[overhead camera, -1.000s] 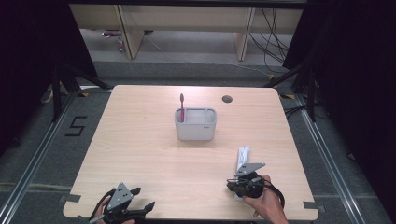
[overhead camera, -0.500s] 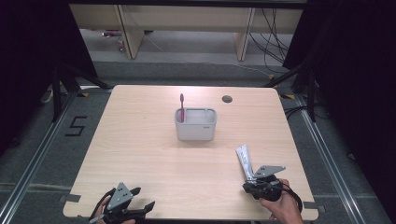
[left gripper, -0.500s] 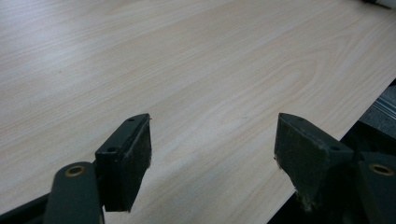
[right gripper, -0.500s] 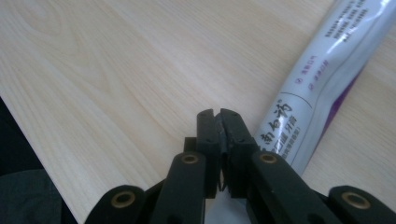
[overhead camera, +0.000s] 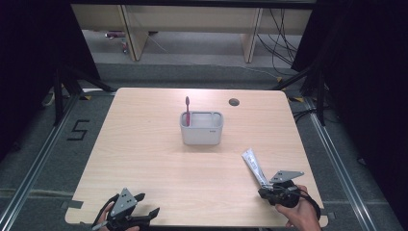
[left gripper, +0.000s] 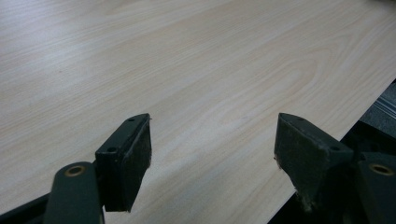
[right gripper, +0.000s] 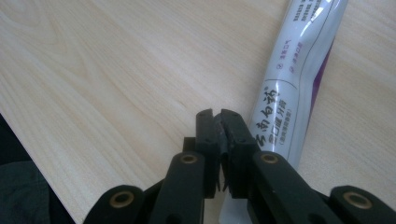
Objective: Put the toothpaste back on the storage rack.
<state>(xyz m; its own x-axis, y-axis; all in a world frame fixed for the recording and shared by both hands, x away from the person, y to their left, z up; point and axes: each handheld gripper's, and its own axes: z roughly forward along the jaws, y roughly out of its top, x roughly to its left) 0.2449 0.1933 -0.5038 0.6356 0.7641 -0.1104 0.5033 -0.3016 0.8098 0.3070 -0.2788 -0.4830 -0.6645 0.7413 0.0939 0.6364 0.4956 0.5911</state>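
1. The right gripper [overhead camera: 263, 186], jaws clamped on the flat tail of a toothpaste tube [overhead camera: 253, 165], has drawn it right along the near edge, away from the holder [overhead camera: 201, 128]; likely a lift toward it comes next.
2. The left gripper [overhead camera: 144, 214] waits near-left, jaws apart, empty.
3. A red toothbrush [overhead camera: 187, 110] stands in the holder at the centre of the pale wood surface [overhead camera: 144, 144]; dark curtains and grey floor surround it.

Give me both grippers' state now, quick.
Left gripper: open, nothing between the jaws.
Right gripper: shut on the toothpaste tube, pinching its flat end.
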